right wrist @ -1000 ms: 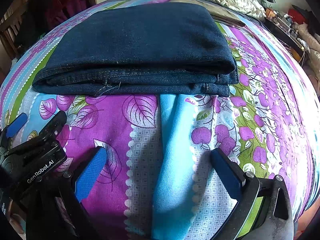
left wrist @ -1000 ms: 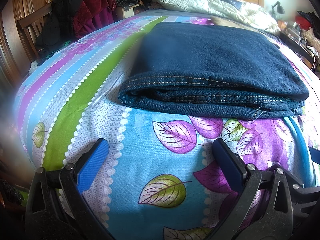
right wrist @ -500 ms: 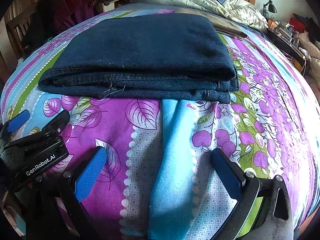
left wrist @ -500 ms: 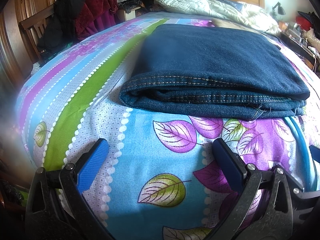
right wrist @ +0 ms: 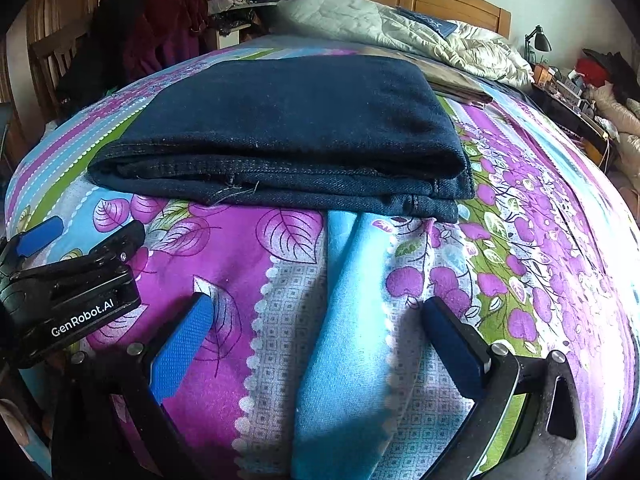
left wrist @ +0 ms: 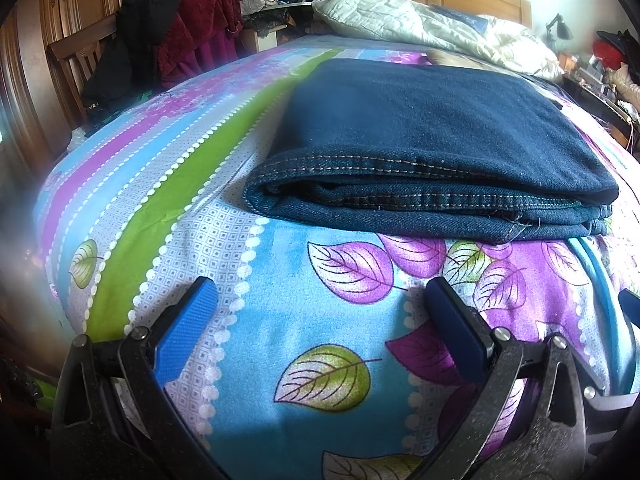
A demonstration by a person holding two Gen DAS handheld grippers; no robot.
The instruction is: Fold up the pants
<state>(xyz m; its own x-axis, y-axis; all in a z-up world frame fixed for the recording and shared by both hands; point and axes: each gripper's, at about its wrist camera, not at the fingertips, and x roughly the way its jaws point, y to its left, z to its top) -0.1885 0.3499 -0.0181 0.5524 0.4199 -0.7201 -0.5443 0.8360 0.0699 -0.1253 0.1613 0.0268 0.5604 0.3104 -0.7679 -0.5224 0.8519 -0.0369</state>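
Dark jeans (left wrist: 432,148) sit folded; left gripper (left wrist: 320,312) and right gripper (right wrist: 316,328), jaws apart, should lift away cleanly, no snagging.

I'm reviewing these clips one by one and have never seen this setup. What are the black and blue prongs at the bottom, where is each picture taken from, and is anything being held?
No robot here: a person carries a hand-held two-finger tool in each hand, each with its own camera looking along the fingers. One picture comes from the left tool, the other from the right tool. Both are open and hold nothing. Ahead, folded dark blue jeans lie on a floral bedsheet. A pale quilt is bunched by the headboard.
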